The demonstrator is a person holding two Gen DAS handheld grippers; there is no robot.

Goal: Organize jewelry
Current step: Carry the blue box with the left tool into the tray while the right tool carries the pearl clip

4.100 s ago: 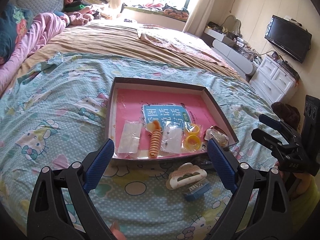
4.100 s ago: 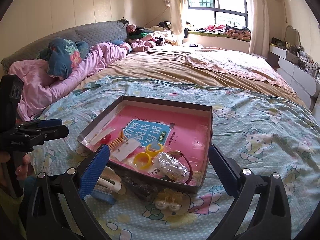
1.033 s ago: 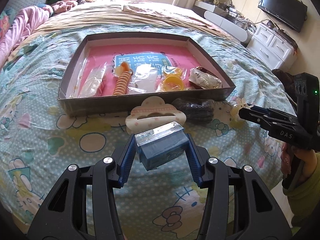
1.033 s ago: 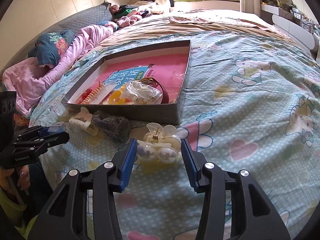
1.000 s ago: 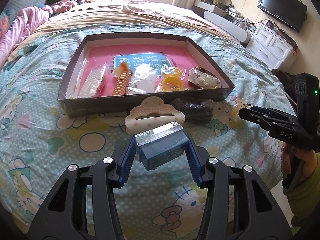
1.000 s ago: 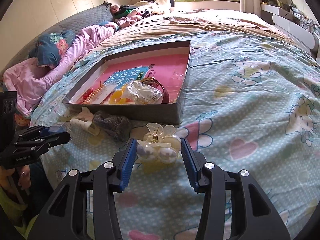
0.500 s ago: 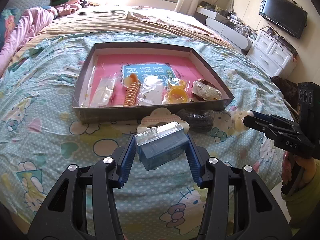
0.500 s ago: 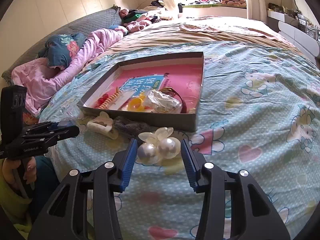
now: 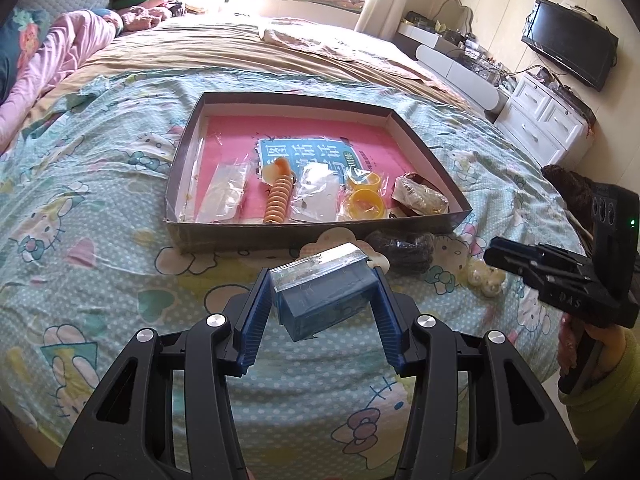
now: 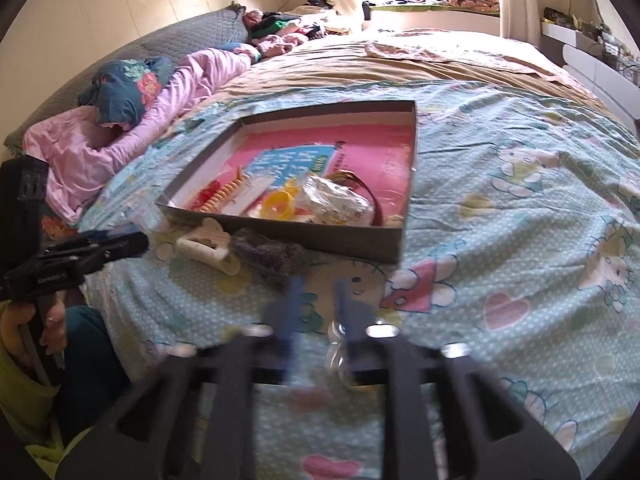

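Note:
My left gripper (image 9: 318,286) is shut on a small blue box with a clear lid (image 9: 324,290), held above the bedspread in front of the shallow cardboard tray (image 9: 280,236). The tray holds bagged items, an orange spiral tie (image 9: 278,202) and yellow rings (image 9: 364,204). My right gripper (image 10: 316,284) is blurred, its jaws nearly together with nothing clearly between them. The pearl hair clip (image 9: 482,278) lies on the bedspread beside the right gripper (image 9: 504,254); a clear blurred piece (image 10: 340,350) shows under its fingers. A cream claw clip (image 10: 210,246) and a dark bundle (image 10: 272,254) lie before the tray.
The tray sits on a cartoon-print bedspread (image 9: 100,240). Pink bedding and pillows (image 10: 132,128) lie at the bed's left. A white dresser (image 9: 548,124) and a wall television (image 9: 568,42) stand to the right.
My right gripper has lost the pearl clip, which now lies on the bedspread, and its jaws have snapped nearly together. My left gripper has lifted back a little with the blue box.

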